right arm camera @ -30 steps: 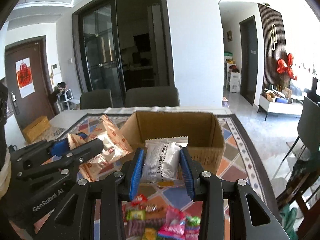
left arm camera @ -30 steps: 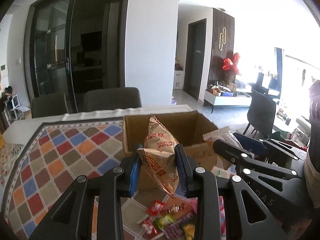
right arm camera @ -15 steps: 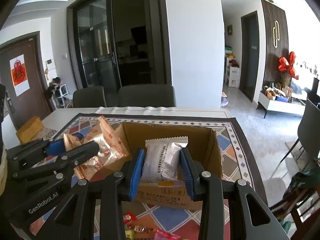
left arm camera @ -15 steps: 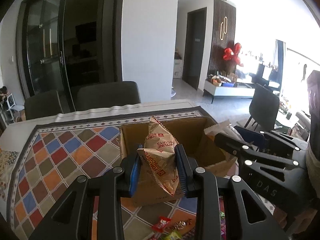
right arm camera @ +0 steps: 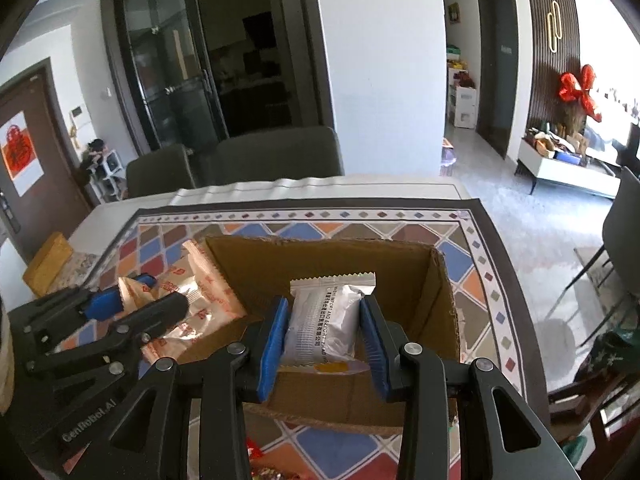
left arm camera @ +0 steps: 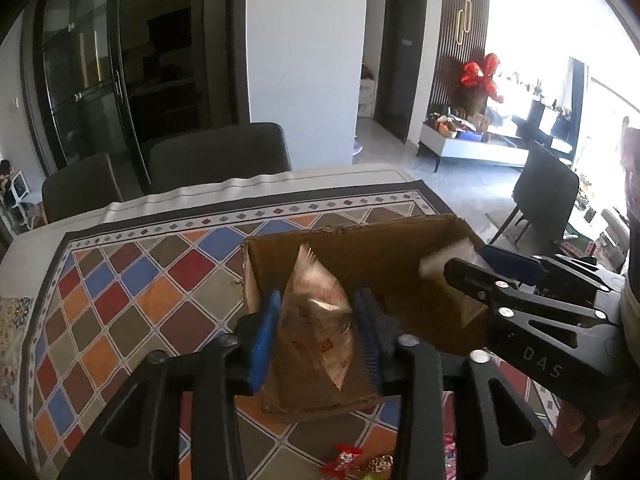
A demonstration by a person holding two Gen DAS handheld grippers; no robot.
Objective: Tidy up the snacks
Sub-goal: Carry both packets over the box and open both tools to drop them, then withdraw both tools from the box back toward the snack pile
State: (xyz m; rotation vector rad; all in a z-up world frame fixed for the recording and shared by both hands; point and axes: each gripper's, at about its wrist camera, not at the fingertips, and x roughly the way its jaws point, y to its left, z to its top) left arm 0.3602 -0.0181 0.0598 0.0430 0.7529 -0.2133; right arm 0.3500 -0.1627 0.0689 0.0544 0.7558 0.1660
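The left tool (left arm camera: 316, 328) clamps an orange biscuit packet (left arm camera: 318, 324) (blurred in its own view) over the left edge of the cardboard box (right arm camera: 280, 264). Further right, the right tool (right arm camera: 324, 340) pinches a silver snack pouch (right arm camera: 326, 328) above the box's open middle. The box sits on the patterned tabletop (right arm camera: 476, 280), with loose candies (left arm camera: 352, 460) in front.

A brown cardboard box (right arm camera: 442, 308) is sitting on a tablecloth (left arm camera: 132, 280) showing red, blue, orange and brown diamonds inside a dark border. Blue pads (right arm camera: 274, 340) are lining black fingers. One packet (right arm camera: 324, 328) is gleaming silver-white, another (left arm camera: 316, 320) orange-and-white.
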